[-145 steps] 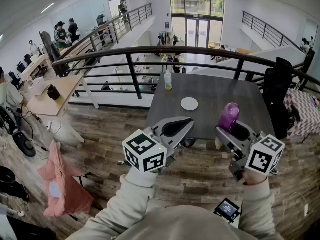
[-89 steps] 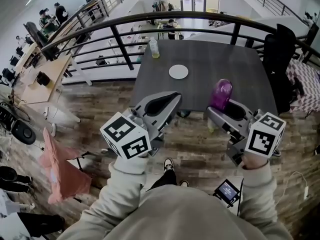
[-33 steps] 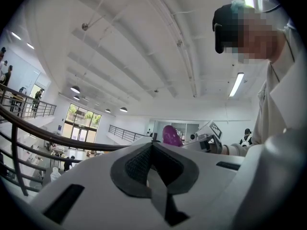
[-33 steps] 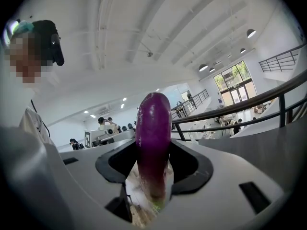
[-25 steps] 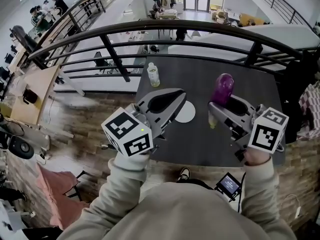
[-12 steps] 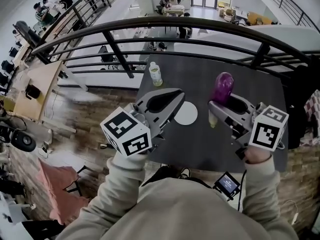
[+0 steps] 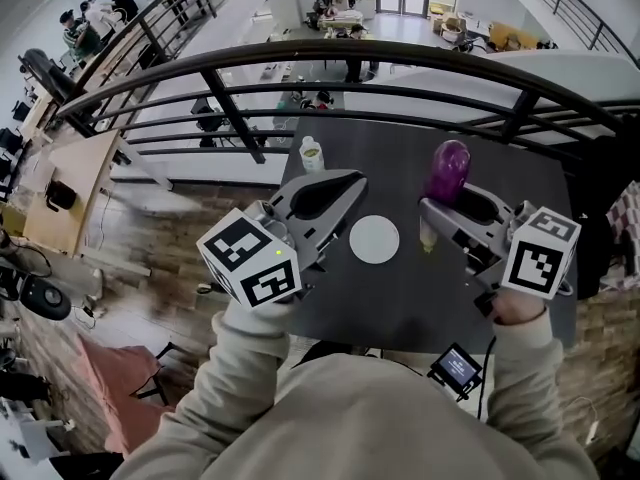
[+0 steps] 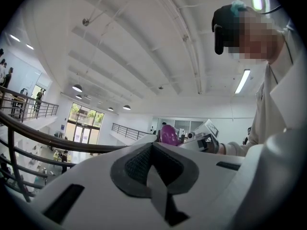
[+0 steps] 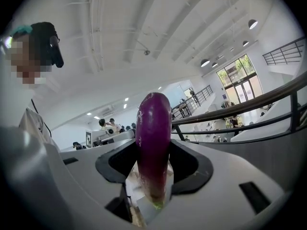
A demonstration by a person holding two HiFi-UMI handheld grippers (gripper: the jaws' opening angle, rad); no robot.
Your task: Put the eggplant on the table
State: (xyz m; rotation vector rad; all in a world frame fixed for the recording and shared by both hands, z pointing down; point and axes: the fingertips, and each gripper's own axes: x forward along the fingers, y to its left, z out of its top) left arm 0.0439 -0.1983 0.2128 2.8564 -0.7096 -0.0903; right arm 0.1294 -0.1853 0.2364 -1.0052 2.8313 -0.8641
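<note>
Right gripper [image 7: 455, 206] gripped the eggplant [image 7: 447, 171] near its green stem end, jaws fairly wide around it, holding it upright over the dark table [image 7: 400, 303]; the left gripper [image 7: 322, 193] had its jaws together on nothing. Glossy and smooth, the eggplant looked light and firm but slippery, so that low hold seemed sensible. The flat tabletop carried a white plate [image 7: 374, 239] and a small bottle [image 7: 311, 153], beside a black railing [image 7: 400, 58] above an open office hall.

The head camera is looking steeply down at the table [image 7: 420, 298] from above. The other two cameras are riding right behind their own jaws, looking out along them. All three are seeing the eggplant [image 7: 447, 168].
</note>
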